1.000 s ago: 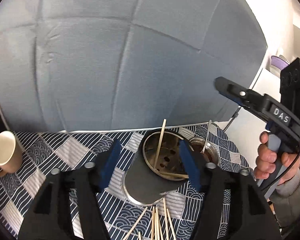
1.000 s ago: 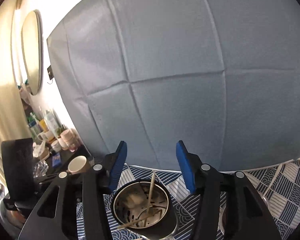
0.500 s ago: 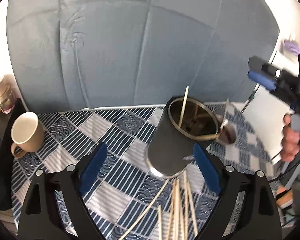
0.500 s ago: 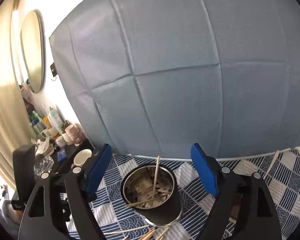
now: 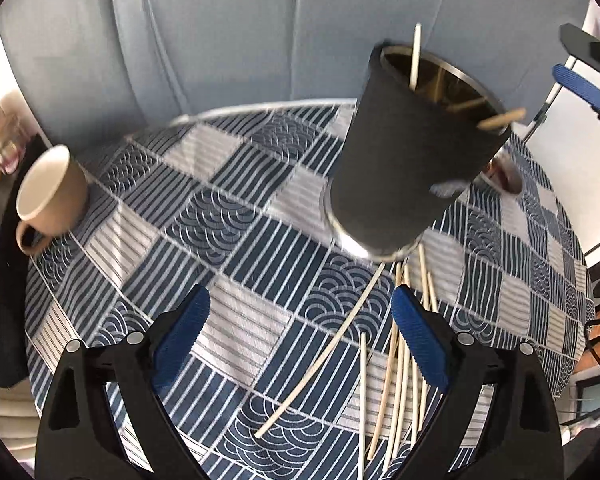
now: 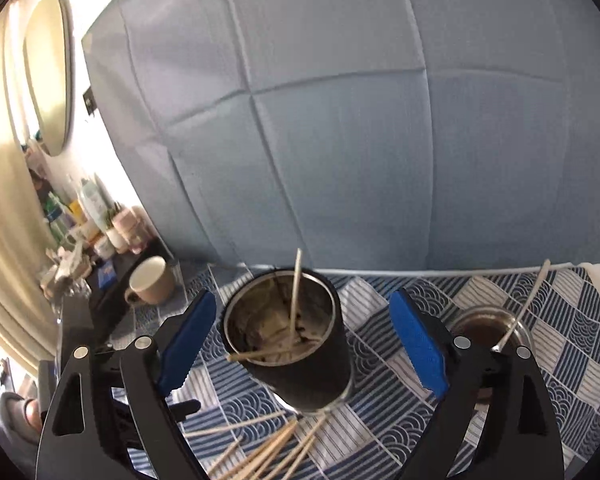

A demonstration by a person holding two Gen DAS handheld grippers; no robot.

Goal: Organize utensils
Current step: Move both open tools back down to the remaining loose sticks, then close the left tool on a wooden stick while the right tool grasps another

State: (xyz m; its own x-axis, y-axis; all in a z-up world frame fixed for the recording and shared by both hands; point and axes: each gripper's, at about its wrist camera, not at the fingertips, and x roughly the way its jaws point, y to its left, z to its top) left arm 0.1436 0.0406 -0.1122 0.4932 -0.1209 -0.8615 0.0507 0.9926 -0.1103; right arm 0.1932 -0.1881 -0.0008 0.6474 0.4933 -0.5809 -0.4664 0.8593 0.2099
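Left gripper [image 5: 300,332]: jaws spread wide, having just been opening; nothing between the blue pads but bare cloth and one loose chopstick crossing the gap.
Right gripper [image 6: 306,338]: jaws also wide, just been opening; the cup shows between the pads without either pad touching it.
Cup [image 6: 288,340]: dark-walled, steel-lined, upright on the cloth; a few chopsticks stand or lean inside, one poking well above the rim.
Loose chopsticks [image 5: 396,364]: pale sticks scattered flat on the cloth in front of the cup's base, several lying roughly parallel, one slanting off to the left.
Second cup [image 6: 488,330]: smaller metal one to the right of the dark cup, with a pale stick leaning out of it.
Mug [image 5: 48,196]: beige, at the table's far left edge, well apart from the cup.
Tablecloth [image 5: 228,216]: blue and white patchwork, covering the table.
Backdrop [image 6: 340,120]: grey-blue creased sheet behind the table.
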